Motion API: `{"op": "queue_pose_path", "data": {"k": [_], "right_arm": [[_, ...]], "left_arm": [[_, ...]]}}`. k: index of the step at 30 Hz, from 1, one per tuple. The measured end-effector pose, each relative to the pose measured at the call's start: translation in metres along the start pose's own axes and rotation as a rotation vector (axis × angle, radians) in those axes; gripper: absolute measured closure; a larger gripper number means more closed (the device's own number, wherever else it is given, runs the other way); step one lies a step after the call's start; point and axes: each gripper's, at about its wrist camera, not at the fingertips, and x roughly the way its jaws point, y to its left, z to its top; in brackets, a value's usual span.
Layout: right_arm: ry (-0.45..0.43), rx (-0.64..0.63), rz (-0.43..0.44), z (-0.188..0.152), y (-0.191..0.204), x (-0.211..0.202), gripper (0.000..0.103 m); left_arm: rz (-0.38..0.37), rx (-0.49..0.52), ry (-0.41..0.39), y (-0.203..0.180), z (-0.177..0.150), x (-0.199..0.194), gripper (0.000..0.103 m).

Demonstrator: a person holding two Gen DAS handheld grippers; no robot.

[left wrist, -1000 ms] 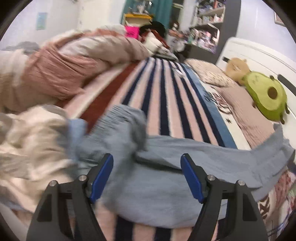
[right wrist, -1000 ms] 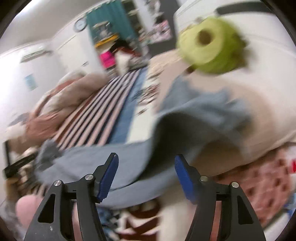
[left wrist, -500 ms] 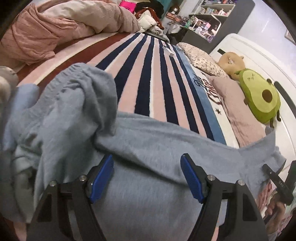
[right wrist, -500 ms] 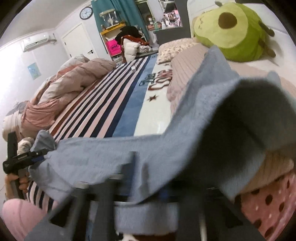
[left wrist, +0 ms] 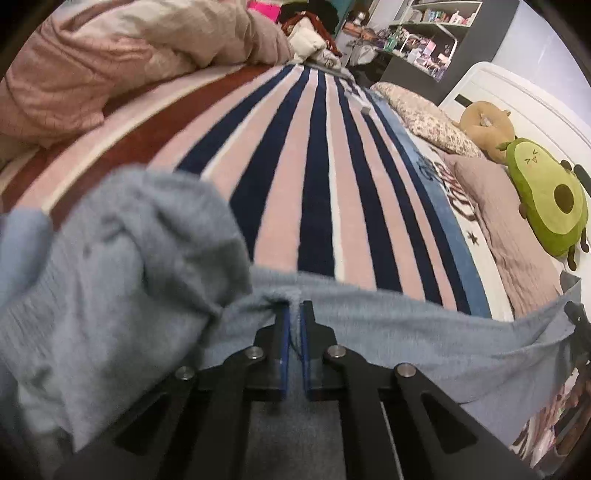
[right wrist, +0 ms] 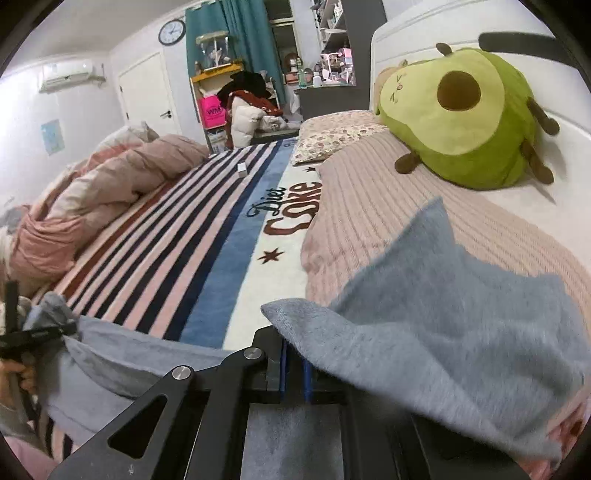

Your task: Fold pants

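While the striped blanket [left wrist: 314, 177] covers the bed, the left gripper [left wrist: 294, 317] and right gripper [right wrist: 293, 354] each pinch the gray pants [left wrist: 388, 332] along its near edge; only the right view shows a wall clock [right wrist: 171, 32].

"Diet Coke" on blanket [right wrist: 236, 236]; "WM" on bag [right wrist: 212, 110]

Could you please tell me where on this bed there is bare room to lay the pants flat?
The striped blanket is mostly bare between the bunched pink duvet and the pillows, apart from one small white object. The headboard side is crowded: pillows and avocado plush. The near edge is taken by the pants.
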Motion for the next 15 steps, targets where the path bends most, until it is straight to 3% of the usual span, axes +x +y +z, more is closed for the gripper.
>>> {"op": "queue_pose_path", "data": {"k": [6, 8, 12, 13, 14, 15], "right_arm": [[0.055, -0.02, -0.078, 0.009, 0.001, 0.027, 0.102], [0.097, -0.039, -0.108, 0.008, 0.002, 0.037, 0.101], [0.132, -0.055, -0.094, 0.003, 0.003, 0.043, 0.083], [0.132, -0.055, -0.076, 0.003, 0.004, 0.039, 0.076], [0.127, -0.056, -0.067, 0.003, 0.006, 0.035, 0.068], [0.114, -0.061, -0.055, 0.004, 0.008, 0.027, 0.064]], "left_arm": [[-0.002, 0.006, -0.036, -0.006, 0.024, 0.007, 0.1], [0.021, 0.038, -0.008, -0.012, 0.027, 0.018, 0.099], [0.01, 0.025, 0.008, -0.01, 0.029, 0.022, 0.094], [-0.002, 0.022, 0.0, -0.009, 0.029, 0.018, 0.083], [-0.017, 0.022, -0.021, -0.008, 0.03, 0.009, 0.054], [-0.012, 0.026, -0.051, -0.007, 0.03, -0.001, 0.037]]}}
